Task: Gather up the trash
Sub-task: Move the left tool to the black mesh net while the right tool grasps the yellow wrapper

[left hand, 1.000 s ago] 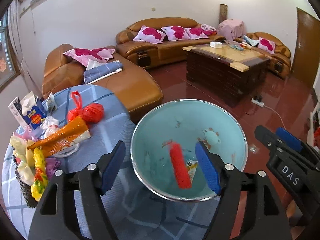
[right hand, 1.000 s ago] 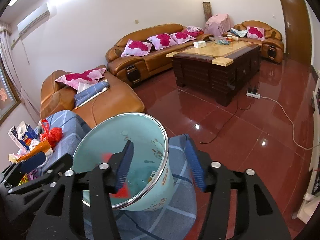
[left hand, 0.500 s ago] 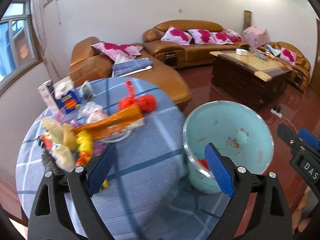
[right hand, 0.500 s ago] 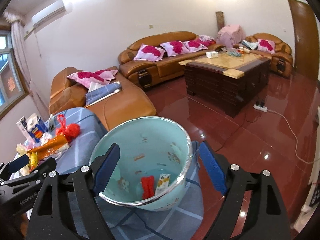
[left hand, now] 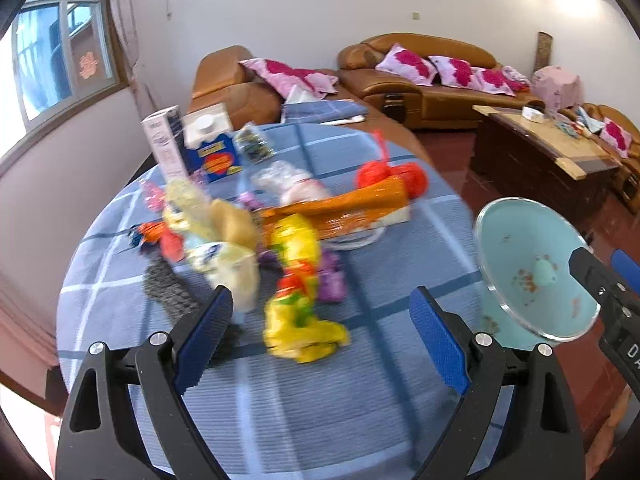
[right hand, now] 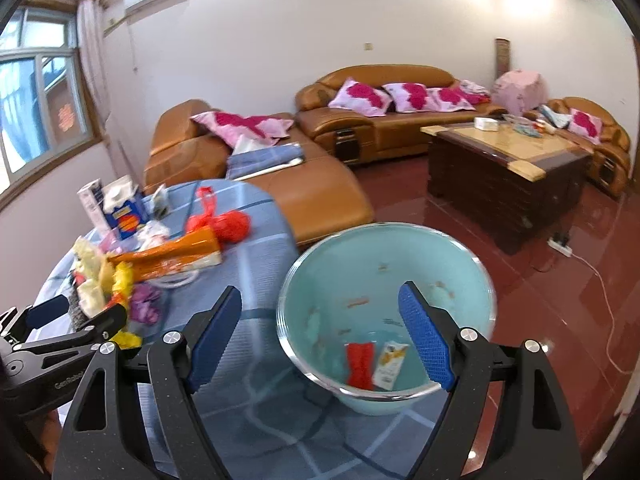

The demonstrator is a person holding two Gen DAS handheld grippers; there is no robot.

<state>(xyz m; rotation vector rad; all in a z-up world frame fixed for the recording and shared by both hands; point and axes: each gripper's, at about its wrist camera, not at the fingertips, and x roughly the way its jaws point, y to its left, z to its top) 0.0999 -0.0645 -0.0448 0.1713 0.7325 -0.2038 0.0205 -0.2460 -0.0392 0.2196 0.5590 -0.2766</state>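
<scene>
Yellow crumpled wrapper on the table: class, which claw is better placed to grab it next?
Left claw: open, empty, with the yellow crumpled wrapper ahead. Right claw faces the pale blue bucket.

wrapper pile (left hand: 248, 248): motion-blurred in left view, single items hard to tell apart
carton (left hand: 212, 148): print too blurred to read
basin (left hand: 532, 268): right side hidden behind right tongs (left hand: 608, 280)
desk (right hand: 256, 280): near edge cut off at frame bottom

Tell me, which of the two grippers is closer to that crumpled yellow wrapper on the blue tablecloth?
Left. The left gripper, open and empty, has the yellow wrapper right between its fingers' line of sight. The right gripper, also open, points at the turquoise basin, off to the wrapper's right.
</scene>
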